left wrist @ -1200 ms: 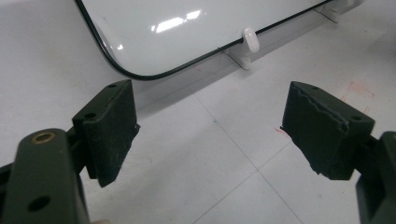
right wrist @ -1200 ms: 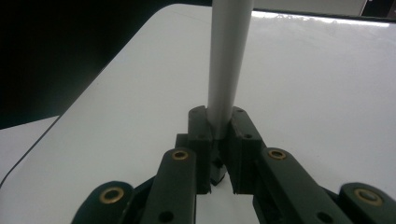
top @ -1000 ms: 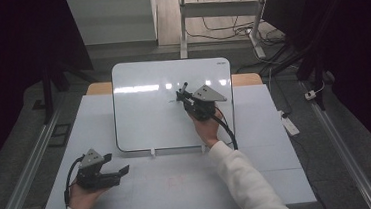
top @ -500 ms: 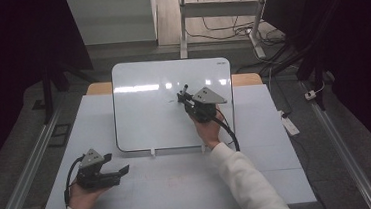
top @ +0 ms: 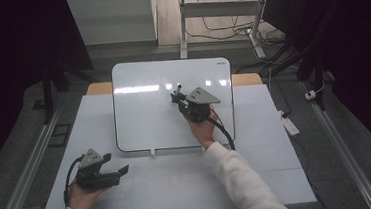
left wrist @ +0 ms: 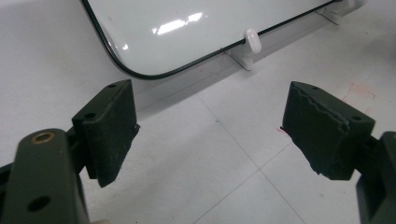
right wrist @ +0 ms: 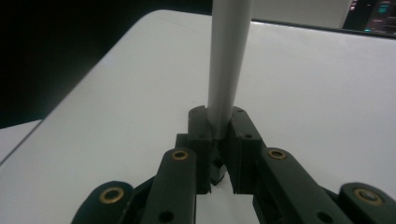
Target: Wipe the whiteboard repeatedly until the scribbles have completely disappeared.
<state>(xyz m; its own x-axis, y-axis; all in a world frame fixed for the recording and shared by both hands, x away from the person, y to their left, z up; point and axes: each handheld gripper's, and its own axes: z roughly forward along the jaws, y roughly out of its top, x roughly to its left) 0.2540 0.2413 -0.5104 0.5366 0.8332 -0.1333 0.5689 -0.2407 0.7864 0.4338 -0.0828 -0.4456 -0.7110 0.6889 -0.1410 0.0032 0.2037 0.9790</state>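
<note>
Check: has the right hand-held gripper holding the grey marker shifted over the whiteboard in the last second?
No. The right hand-held gripper, shut on the slim grey marker, keeps its place against the glossy white rectangular whiteboard's right edge.

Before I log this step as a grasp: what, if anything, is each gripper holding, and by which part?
The right gripper clamps a grey marker by one end of its barrel, over the whiteboard. The left gripper holds nothing.

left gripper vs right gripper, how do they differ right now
The left gripper stands wide open with nothing between its pads; the right gripper is shut on a grey marker. The left gripper rests low over the table near its front edge; the right gripper is over the whiteboard. Both are black, hand-held, each with a trailing cable.
</note>
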